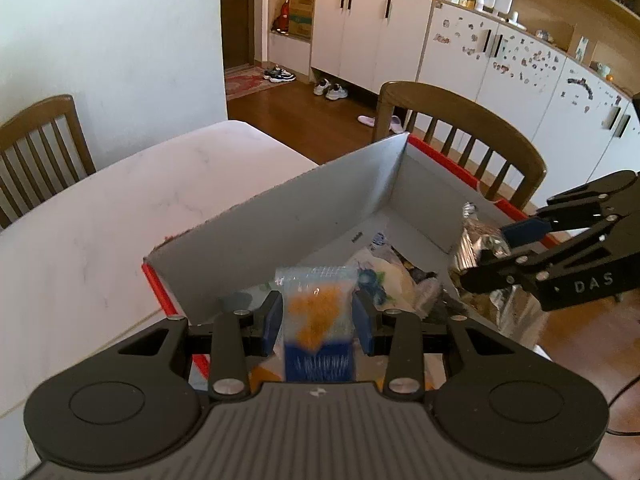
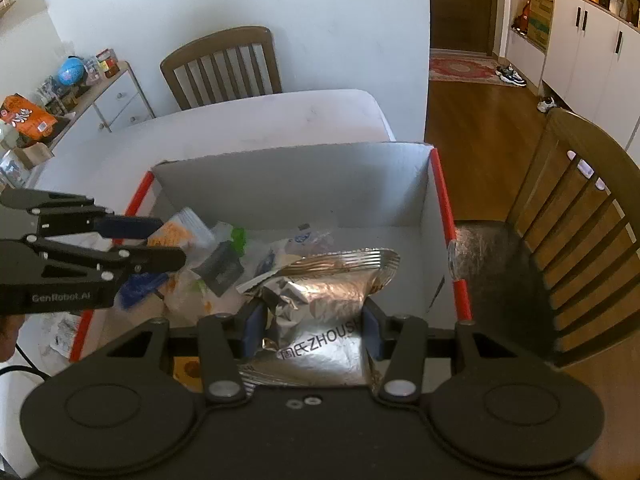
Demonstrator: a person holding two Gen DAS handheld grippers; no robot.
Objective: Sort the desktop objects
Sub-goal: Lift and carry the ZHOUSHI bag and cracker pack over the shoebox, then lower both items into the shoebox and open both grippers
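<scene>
A grey cardboard box with red edges stands on the white table and holds several packets. My left gripper hangs over the box's near edge, jaws apart, with a clear packet of orange bits and a blue base between the pads, blurred, not clearly pinched. It also shows in the right wrist view. My right gripper is over the box, jaws apart, with a silver foil bag lying between them.
The white marble table runs left of the box. Wooden chairs stand at the far side and right. A side cabinet with clutter is at the left. White cupboards line the back.
</scene>
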